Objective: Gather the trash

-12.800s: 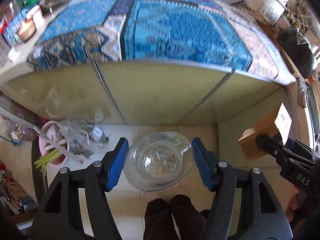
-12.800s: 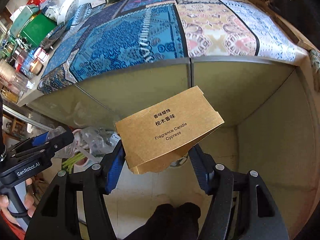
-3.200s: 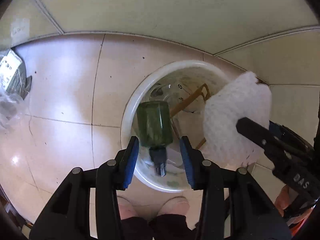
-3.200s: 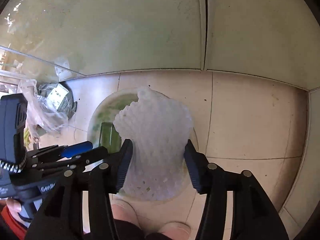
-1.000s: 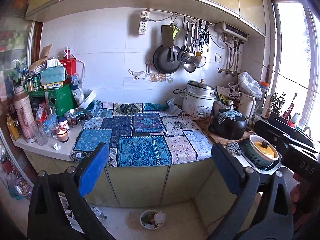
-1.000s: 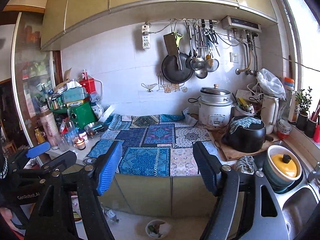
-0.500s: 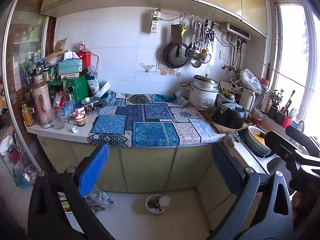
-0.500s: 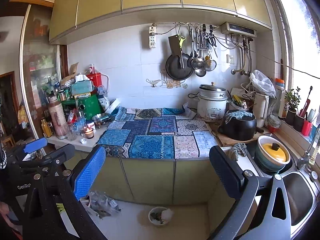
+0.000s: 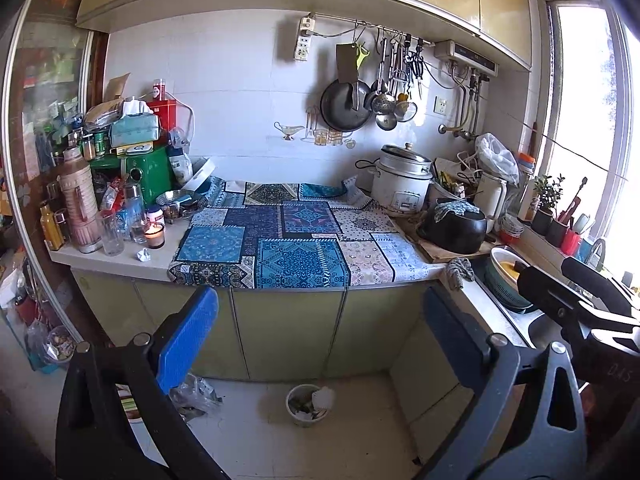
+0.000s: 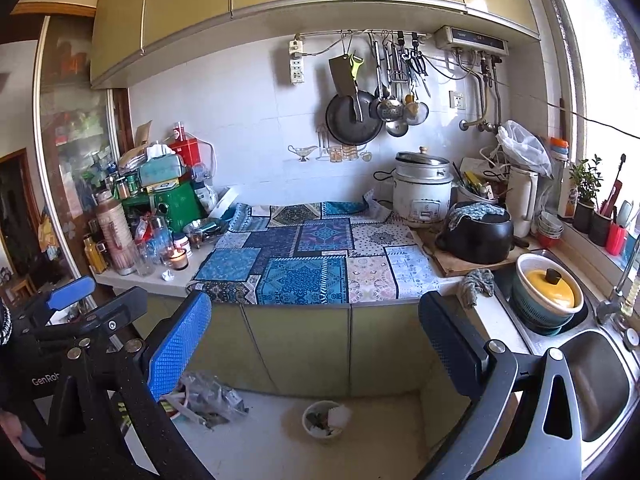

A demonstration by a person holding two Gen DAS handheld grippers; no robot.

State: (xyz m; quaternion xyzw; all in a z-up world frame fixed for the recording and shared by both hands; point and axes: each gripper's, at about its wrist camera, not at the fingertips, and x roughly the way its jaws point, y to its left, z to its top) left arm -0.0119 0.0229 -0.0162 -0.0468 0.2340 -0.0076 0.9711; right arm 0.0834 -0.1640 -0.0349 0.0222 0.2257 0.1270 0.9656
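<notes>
A small white trash bin (image 9: 307, 405) stands on the floor below the counter cabinets, with a white foam net and other trash inside; it also shows in the right wrist view (image 10: 325, 419). A small crumpled white scrap (image 9: 144, 255) lies on the counter by a lit candle; the scrap also shows in the right wrist view (image 10: 168, 275). My left gripper (image 9: 316, 336) is open and empty, held well back from the counter. My right gripper (image 10: 316, 340) is open and empty too. Each gripper shows at the edge of the other's view.
A blue patterned cloth (image 9: 288, 240) covers the counter. Bottles, glasses and a green appliance (image 9: 148, 172) crowd its left end. A rice cooker (image 10: 422, 192), a black pot (image 10: 478, 232) and a sink (image 10: 592, 368) are at the right. A plastic bag with litter (image 10: 208, 398) lies on the floor.
Both grippers have pulled a little further back and up from the counter; the view has widened slightly. Both stay open and empty.
</notes>
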